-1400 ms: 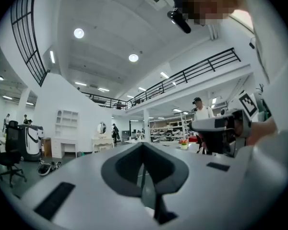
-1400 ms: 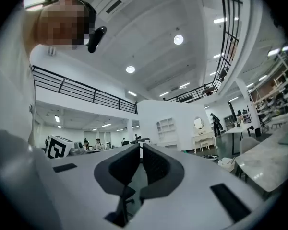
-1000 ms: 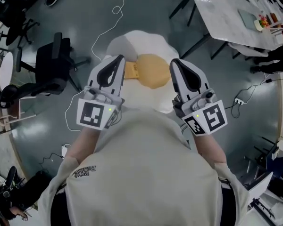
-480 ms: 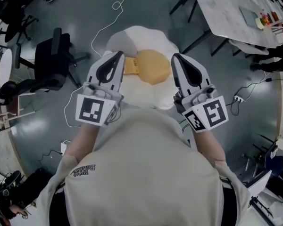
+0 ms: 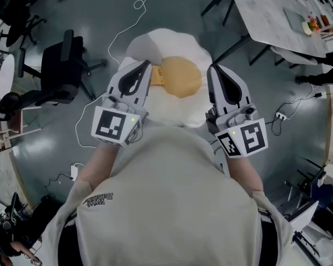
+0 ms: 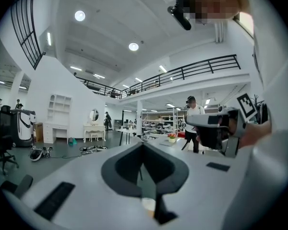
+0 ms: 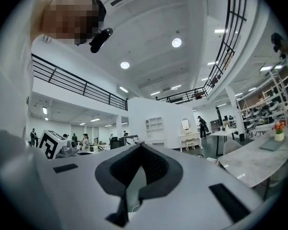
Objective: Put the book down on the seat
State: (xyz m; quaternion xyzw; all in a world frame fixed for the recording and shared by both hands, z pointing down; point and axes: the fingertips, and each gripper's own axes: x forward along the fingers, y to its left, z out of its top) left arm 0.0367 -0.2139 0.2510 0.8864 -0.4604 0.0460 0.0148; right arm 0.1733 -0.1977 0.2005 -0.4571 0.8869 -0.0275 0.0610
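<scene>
**The book looks like it is lying on the egg seat, and both grippers are empty**

The person is looking straight down and holding both grippers out level above the seat (image 5: 167,42). The left gripper (image 5: 144,66) is keeping its two fingers pressed together with nothing between them. The right gripper (image 5: 216,70) is doing the same: fingers tight together, holding nothing.

A flat orange thing, most likely the book (image 5: 155,77), is lying on the seat. It is touching the left side of the yellow round middle (image 5: 181,77), and the left gripper's tip is covering a bit of it from above.

Some things could go wrong from here. The book may be leaning partly on the yellow bump, so it may be sitting tilted and could slide. If the left gripper is going down or swinging sideways, it could bump the book and push it toward the edge of the seat. The seat looks soft and puffy, so a small push could be enough.

The seat is white with wavy edges, like a fried egg. It is standing on a smooth grey floor (image 5: 108,13). A thin white cable (image 5: 124,31) is running across the floor just beside it, and feet could be catching on that. A black office chair (image 5: 62,75) is standing to the left, and a white table (image 5: 266,16) is standing to the upper right. The room is big and bright, with other people far off.
</scene>
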